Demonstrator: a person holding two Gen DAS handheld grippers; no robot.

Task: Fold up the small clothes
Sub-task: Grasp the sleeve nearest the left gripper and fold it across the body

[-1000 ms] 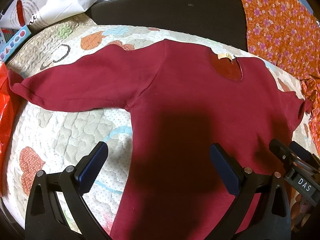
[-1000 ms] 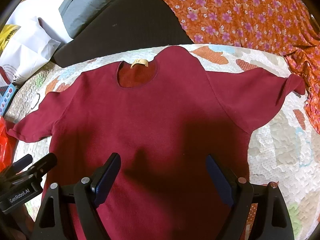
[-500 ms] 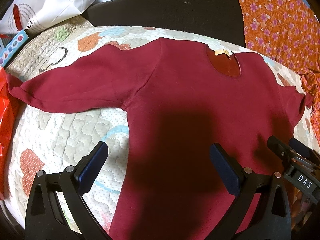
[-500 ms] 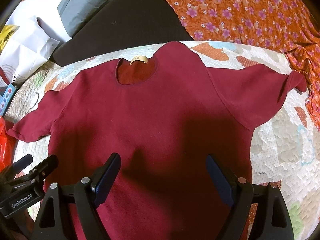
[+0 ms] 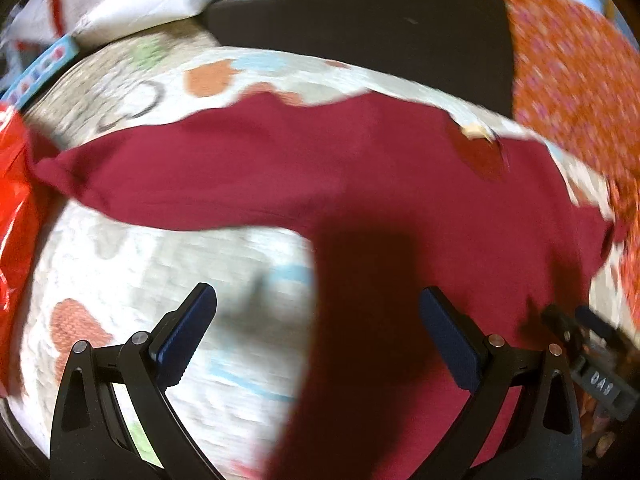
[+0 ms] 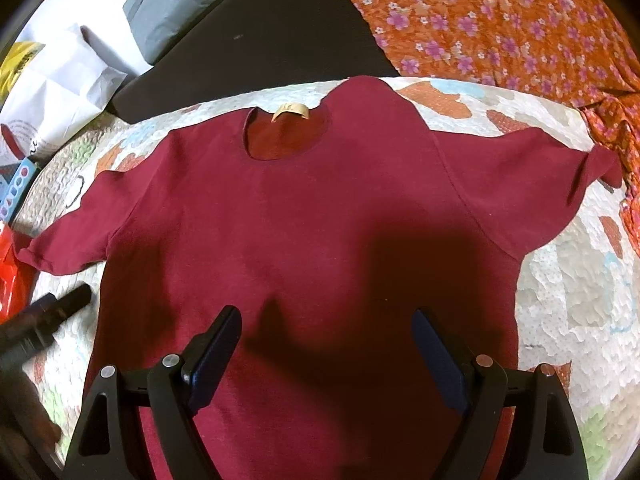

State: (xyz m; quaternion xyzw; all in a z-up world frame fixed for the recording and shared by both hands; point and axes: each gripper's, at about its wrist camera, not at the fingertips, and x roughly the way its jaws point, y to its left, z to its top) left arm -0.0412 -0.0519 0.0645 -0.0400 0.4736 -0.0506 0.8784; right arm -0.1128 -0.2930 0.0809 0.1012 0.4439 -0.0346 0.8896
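Observation:
A dark red long-sleeved shirt (image 6: 312, 216) lies spread flat, front up, on a patterned quilt (image 6: 568, 300), neckline and tan label (image 6: 290, 110) at the far side. My right gripper (image 6: 326, 344) is open and empty above the shirt's lower body. My left gripper (image 5: 316, 332) is open and empty above the shirt's left side edge, below the left sleeve (image 5: 180, 184). The left view is motion-blurred. Each gripper shows at the edge of the other's view: the left gripper (image 6: 44, 312), the right gripper (image 5: 592, 356).
An orange flowered cloth (image 6: 500, 20) lies at the far right. A dark cushion (image 6: 256, 40) and a white paper bag (image 6: 60, 80) sit beyond the quilt. A red plastic bag (image 5: 12, 184) lies at the left edge.
My left gripper has swung left and slightly down, blurring its view; it now sits over the shirt's side edge. My right gripper has barely moved. Both stay open.

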